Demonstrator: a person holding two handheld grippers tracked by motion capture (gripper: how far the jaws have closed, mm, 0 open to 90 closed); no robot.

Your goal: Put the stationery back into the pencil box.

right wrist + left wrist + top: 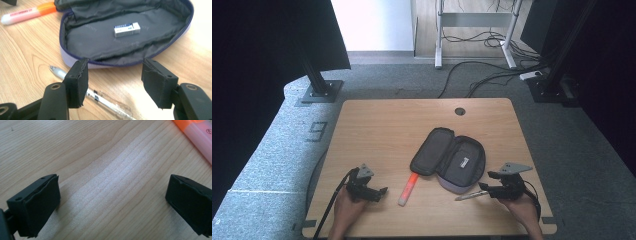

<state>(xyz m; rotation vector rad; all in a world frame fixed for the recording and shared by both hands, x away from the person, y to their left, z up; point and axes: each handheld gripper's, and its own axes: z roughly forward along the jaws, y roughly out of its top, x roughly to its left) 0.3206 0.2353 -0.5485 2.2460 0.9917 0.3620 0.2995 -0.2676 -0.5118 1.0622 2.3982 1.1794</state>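
An open dark pencil case (434,150) with a lilac outer shell lies at the table's middle right, and a small white eraser (127,29) rests on its lining (87,40). A clear pen (469,196) lies just in front of the case. My right gripper (484,187) is open over the pen (100,97), which runs under its left jaw without touching the pads. An orange and pink highlighter (408,189) lies left of the case. Left of the highlighter (197,135), my left gripper (379,191) hangs open above bare wood, its jaws wide apart.
The wooden table (382,130) has a round cable hole (460,111) near its far edge. Black stand bases (319,91) and loose cables (482,75) sit on the grey floor beyond it. Both hands come in at the table's near edge.
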